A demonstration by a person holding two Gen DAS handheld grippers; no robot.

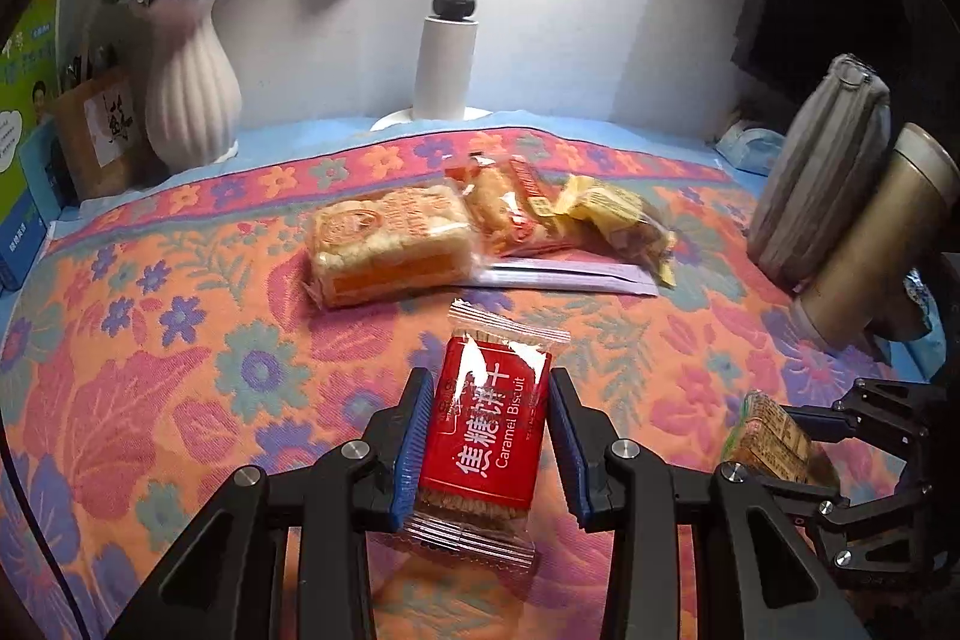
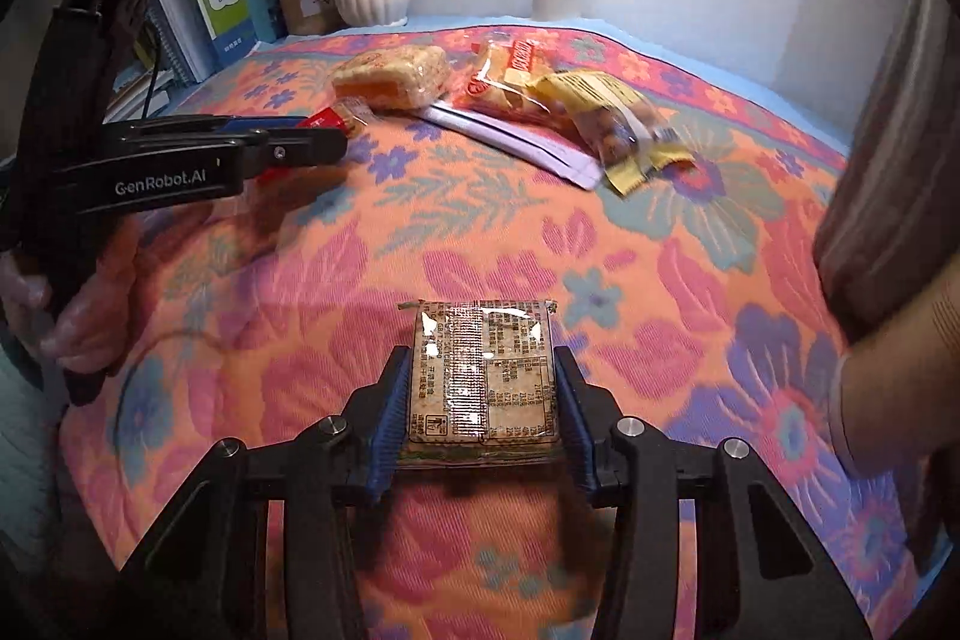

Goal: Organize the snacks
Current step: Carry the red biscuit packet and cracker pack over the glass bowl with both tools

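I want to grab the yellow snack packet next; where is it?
The yellow snack packet lies at the right end of the far snack row, overlapping the orange-red packet, near the grey pouch.

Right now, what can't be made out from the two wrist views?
- Left wrist: the cracker pack sits at the right edge, partly hidden by the right gripper; print too small to read.
- Right wrist: the caramel biscuit is mostly covered by the left gripper.
- Right wrist: the grey thing at right is cut off by the edge and blurred; can't identify it.
- Both: the purple sachet lies largely under the snack pile.
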